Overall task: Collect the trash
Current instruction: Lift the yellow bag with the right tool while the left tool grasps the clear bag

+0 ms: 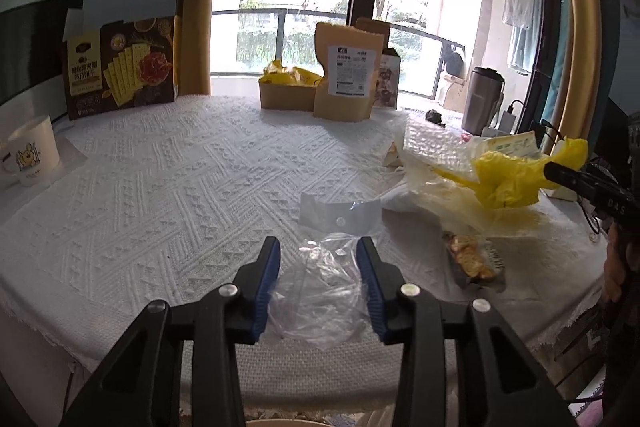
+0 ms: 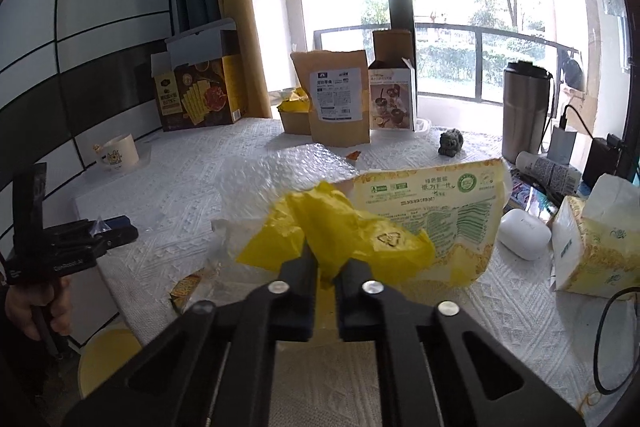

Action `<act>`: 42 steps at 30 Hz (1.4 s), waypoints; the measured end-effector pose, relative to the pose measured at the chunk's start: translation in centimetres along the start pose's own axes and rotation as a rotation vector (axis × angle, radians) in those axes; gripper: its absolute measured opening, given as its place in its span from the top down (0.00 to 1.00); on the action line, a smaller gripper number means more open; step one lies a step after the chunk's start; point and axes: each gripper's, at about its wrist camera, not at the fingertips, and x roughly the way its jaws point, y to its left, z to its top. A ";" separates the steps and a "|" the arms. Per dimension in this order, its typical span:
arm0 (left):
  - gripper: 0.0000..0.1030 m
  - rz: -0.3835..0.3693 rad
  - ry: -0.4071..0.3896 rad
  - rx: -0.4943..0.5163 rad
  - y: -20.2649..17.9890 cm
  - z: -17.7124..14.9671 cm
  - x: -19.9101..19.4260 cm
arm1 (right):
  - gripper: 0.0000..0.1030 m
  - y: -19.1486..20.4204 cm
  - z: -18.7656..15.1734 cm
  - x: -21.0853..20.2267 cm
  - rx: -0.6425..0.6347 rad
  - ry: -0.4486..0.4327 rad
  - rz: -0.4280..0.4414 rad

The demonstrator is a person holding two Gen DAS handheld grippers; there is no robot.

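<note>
Left gripper [image 1: 318, 259]: jaws partly apart with a crumpled clear plastic bag [image 1: 320, 291] between the blue pads, which touch its sides; it looks clamped, at the near edge of the bench.
Right gripper [image 2: 322, 267]: jaws together, pinching a yellow plastic bag [image 2: 340, 239] that is lifted off the cloth, with a printed paper wrapper [image 2: 432, 211] hanging against it behind.
Done so far: two pieces of trash appear to be in hand; neither has been dropped anywhere yet.
Left to do: a sheet of bubble wrap [image 2: 296, 167], an orange snack wrapper [image 2: 184, 287] near the bench edge, and a small orange scrap [image 2: 354, 155] lie loose.
Likely drop point: a yellow round bin [image 2: 108, 359] below the bench edge, only partly visible.
Not trash, by the look: cracker box [image 1: 120, 67], kraft pouch [image 1: 346, 71], mug [image 1: 28, 151], steel tumbler [image 2: 524, 111], tissue box [image 2: 596, 247].
Bench [image 1: 160, 187]: covered by a white textured cloth.
Room: bright balcony window [image 2: 460, 7] with yellow curtains and trees outside.
</note>
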 end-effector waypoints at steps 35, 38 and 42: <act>0.62 0.004 -0.102 -0.004 -2.3 -5.1 -14.3 | 0.96 4.9 -3.2 -17.4 -0.056 -0.191 0.040; 0.62 0.007 -0.092 -0.025 -1.8 -6.2 -14.7 | 0.96 6.0 -4.2 -17.3 -0.068 -0.178 0.076; 0.62 0.015 -0.066 -0.056 -1.1 -7.9 -15.2 | 0.96 8.0 -5.3 -17.2 -0.086 -0.160 0.119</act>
